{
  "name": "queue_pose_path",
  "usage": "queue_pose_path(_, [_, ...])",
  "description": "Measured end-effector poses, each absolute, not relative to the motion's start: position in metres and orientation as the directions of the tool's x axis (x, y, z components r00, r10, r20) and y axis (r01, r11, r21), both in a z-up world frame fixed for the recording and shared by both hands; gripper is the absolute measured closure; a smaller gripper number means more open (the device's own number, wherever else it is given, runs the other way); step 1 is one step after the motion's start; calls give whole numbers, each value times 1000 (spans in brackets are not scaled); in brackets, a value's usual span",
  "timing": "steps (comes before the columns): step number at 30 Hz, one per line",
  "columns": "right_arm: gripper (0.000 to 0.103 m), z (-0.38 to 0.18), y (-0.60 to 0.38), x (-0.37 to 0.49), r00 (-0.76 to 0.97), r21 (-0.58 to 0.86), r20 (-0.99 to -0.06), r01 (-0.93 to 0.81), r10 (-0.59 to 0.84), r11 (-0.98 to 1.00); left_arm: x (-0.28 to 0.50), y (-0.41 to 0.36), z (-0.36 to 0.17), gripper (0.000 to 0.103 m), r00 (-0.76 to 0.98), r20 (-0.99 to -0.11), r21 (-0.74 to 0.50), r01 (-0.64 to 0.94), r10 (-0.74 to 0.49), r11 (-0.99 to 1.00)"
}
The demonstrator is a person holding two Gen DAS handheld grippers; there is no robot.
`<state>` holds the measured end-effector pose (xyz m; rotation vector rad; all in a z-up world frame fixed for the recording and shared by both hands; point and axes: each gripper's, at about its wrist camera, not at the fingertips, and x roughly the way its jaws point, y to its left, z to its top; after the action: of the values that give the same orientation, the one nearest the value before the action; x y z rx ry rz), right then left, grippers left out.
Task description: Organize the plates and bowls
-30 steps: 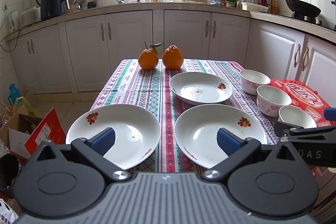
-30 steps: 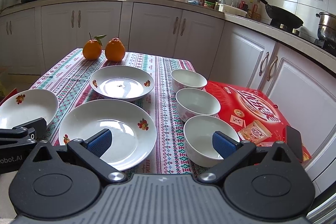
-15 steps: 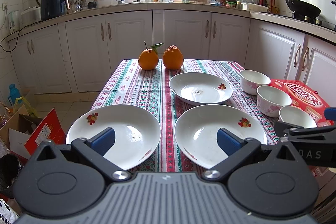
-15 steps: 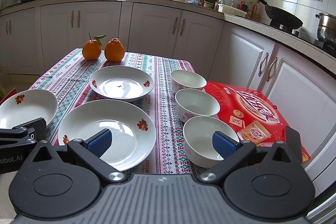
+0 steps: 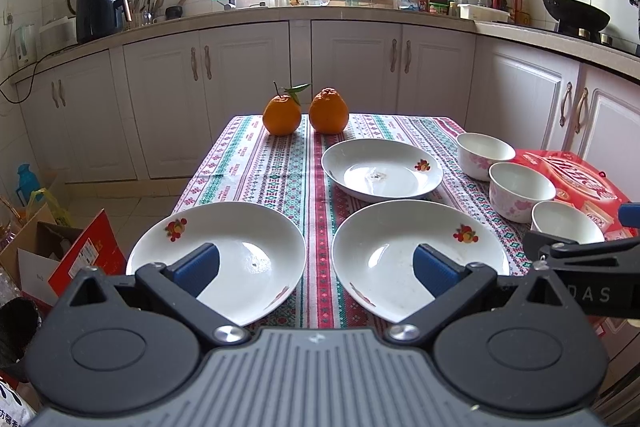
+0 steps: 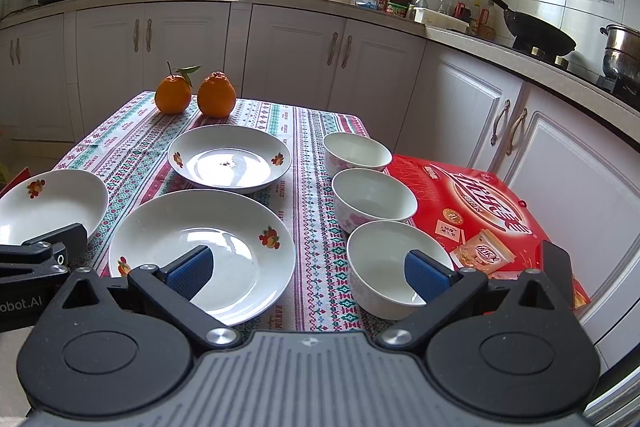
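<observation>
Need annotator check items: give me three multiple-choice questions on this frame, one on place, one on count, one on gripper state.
1. Where do the oranges sit?
A. far end of the table
B. inside a bowl
C. on the red box

2. How many plates are on the tablecloth?
A. two
B. three
C. five

3. What state is the right gripper in?
A. shut on a bowl
B. shut on a plate
C. open, holding nothing

Answers: 1 A, they stand beyond the far plate. 2 B, one far and two near. 3 C, its fingers are spread apart with nothing between them.
</observation>
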<state>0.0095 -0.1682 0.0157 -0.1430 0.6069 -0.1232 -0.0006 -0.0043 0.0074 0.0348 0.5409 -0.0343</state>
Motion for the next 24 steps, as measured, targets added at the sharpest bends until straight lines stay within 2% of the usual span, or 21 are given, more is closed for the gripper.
queue_pose_path(17, [0, 13, -165, 20, 806, -178, -574, 54, -148, 983, 11, -2, 6, 1, 846, -532, 28, 62, -38, 998])
queue_pose_path(24, [0, 16, -166, 35, 807, -142, -586, -20, -68, 990, 15, 6, 3, 1, 846, -526, 12, 106, -84, 994])
